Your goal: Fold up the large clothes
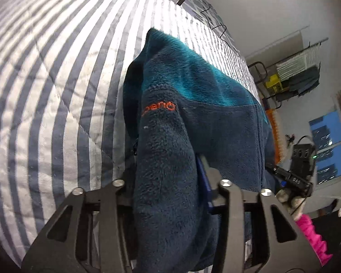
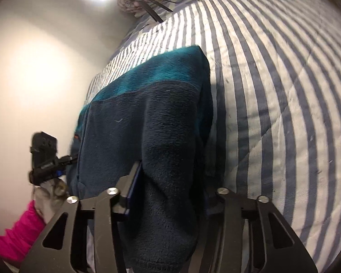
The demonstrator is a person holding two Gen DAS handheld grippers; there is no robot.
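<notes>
Bunched dark navy fleece is being pinched between the black fingers of the left gripper (image 1: 170,195), nearest the lens, and a matching bunch is being clamped by the right gripper (image 2: 168,195); both sets of jaws are being kept closed on cloth, not empty.

Thick pile is being held in a fat roll, so a slip is being risked: if the pull is made unevenly, one corner could be dragged out of the pads, and the fold would be skewed. Loose layers hanging below the grip could also be caught underneath and creased.

The navy and teal fleece jacket (image 1: 193,95) is being held at its near edge while its far part is lying on the blue-and-white striped quilted bedcover (image 1: 56,79), beside the bed's edge. A teal band is being shown across the upper part, a seam is running below it, and orange embroidered lettering (image 1: 159,109) is being seen on the left-hand bunch. A pink sleeve (image 2: 16,234) is being glimpsed behind the other gripper.
</notes>
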